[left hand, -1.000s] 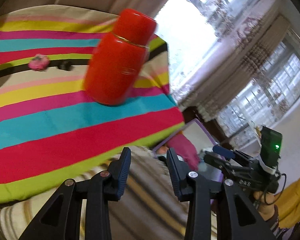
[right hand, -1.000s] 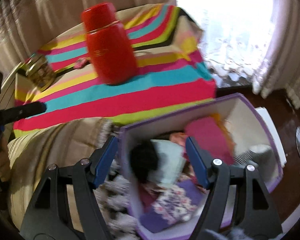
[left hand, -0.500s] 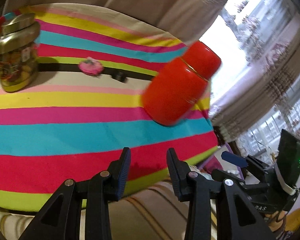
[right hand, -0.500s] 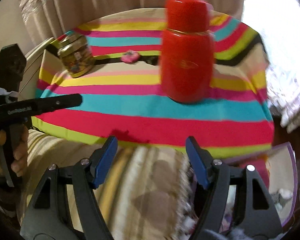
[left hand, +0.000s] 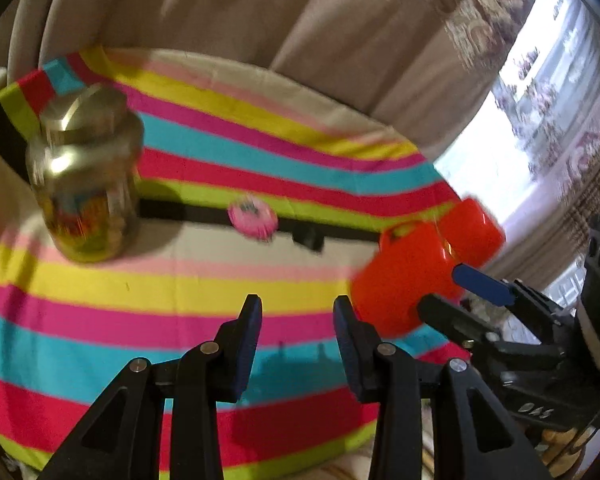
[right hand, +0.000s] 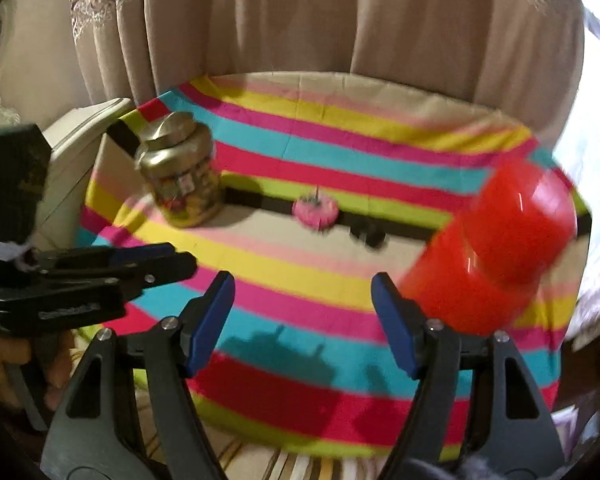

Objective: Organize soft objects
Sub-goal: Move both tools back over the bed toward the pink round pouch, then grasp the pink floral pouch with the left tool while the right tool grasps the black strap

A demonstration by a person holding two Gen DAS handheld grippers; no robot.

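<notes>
A small pink soft object (left hand: pixel 253 220) (right hand: pixel 315 211) lies on the black stripe of the striped tablecloth (left hand: pixel 180 280) (right hand: pixel 300 280), near the middle of the table. My left gripper (left hand: pixel 296 320) hangs open and empty above the cloth's near side, well short of the pink object. My right gripper (right hand: pixel 302 300) is open wider, also empty, over the near stripes. In the left wrist view the right gripper (left hand: pixel 472 292) shows at the right edge. In the right wrist view the left gripper (right hand: pixel 156 260) shows at the left, held by a hand (right hand: pixel 4 360).
A red flask (left hand: pixel 420 268) (right hand: pixel 496 248) stands at the table's right. A gold-lidded jar (left hand: pixel 84 184) (right hand: pixel 180 172) stands at the left. A small black item (left hand: pixel 310 238) (right hand: pixel 366 234) lies right of the pink object. Beige curtains (right hand: pixel 300 20) hang behind.
Both grippers swung left and up, from the purple box and striped seat beside the table to face the tabletop. The jar came into view; the box left it. Jaw gaps look unchanged.
</notes>
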